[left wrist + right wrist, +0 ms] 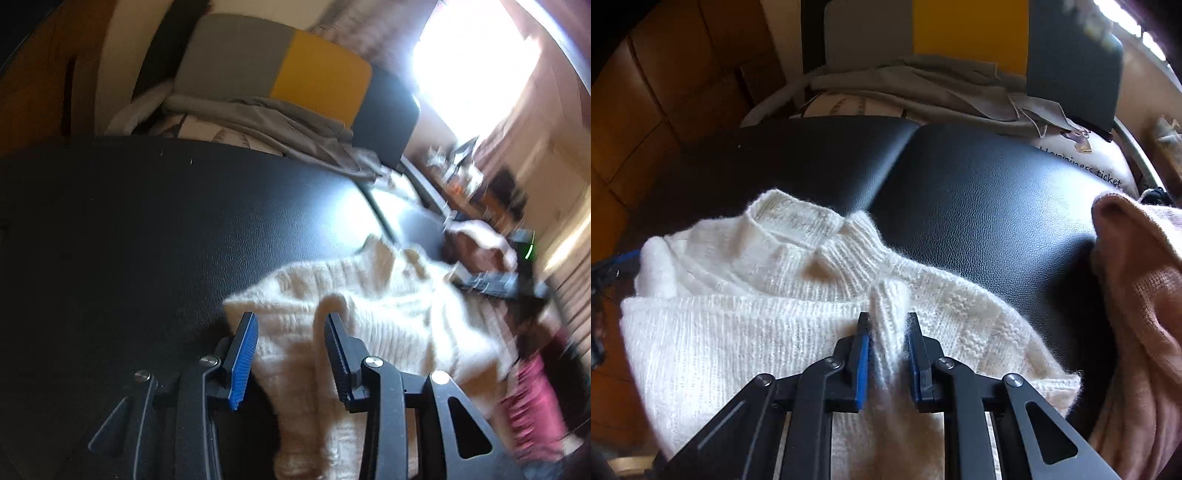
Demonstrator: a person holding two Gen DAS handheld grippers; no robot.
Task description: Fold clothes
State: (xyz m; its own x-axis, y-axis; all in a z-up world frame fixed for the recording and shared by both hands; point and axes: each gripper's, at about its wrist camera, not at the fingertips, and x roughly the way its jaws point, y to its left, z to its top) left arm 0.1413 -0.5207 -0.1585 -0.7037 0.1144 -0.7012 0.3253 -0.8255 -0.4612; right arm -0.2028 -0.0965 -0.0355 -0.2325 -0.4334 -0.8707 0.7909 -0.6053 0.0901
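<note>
One white knit sweater (746,317) on the black padded bench (979,206). One pinkish-tan knit garment (1137,302) at its right edge. One grey garment (923,85) past its far edge. Two grippers: left gripper (290,354), right gripper (888,354).

Bare black bench (979,206) beyond the sweater (746,325); pink garment (1137,295) crowds the right

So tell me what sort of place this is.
Probably a lived-in room at home: a black padded surface holds a white knit sweater, loose grey clothes are heaped behind it, and a bright window lights a cluttered corner.
</note>
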